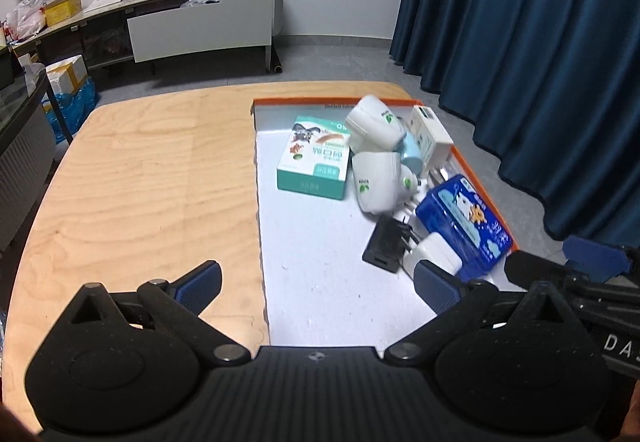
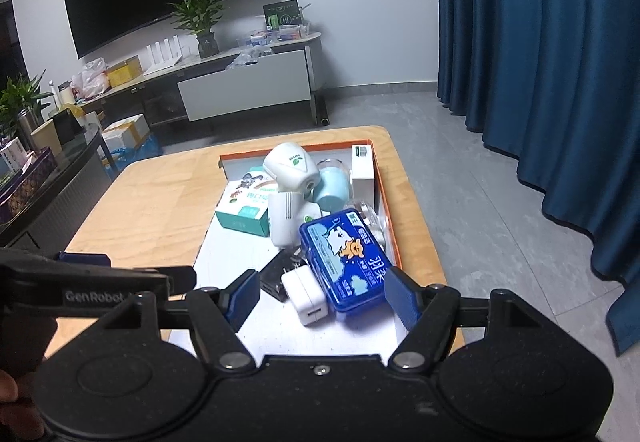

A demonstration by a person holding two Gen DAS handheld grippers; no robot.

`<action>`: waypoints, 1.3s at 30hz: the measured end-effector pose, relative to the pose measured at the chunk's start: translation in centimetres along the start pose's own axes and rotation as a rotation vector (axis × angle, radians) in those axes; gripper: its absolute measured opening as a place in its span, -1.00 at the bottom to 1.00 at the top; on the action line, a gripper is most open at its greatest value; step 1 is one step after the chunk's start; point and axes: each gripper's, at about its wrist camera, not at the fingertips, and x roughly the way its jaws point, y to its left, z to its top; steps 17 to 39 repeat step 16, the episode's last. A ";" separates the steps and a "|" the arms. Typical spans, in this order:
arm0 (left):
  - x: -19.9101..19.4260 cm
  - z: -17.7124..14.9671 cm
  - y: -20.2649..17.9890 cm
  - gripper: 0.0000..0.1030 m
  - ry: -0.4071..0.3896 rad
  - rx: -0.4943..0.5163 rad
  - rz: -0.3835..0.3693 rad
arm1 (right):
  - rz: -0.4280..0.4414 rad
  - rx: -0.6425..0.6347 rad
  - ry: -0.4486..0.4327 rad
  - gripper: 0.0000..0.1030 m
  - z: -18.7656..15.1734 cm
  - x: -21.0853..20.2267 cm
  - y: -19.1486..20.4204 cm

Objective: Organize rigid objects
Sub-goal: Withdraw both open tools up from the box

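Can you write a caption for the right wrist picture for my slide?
Open right tongs hover over a tray holding a blue box, a white charger and white cups.

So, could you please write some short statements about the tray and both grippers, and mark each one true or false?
1. The left gripper is shut on the black charger. False: it is open and holds nothing.
2. The blue tissue pack lies inside the orange-rimmed tray. True.
3. The right gripper is open. True.
4. The teal box sits on the bare wooden table. False: it lies in the tray.
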 end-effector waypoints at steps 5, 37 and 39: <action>-0.2 -0.6 -0.3 1.00 -0.003 0.016 0.008 | -0.009 0.003 0.001 0.59 -0.2 0.0 -0.1; 0.0 -0.7 0.2 1.00 -0.003 -0.004 0.026 | -0.016 -0.007 0.006 0.59 -0.1 0.4 0.6; 0.0 -0.7 0.2 1.00 -0.003 -0.004 0.026 | -0.016 -0.007 0.006 0.59 -0.1 0.4 0.6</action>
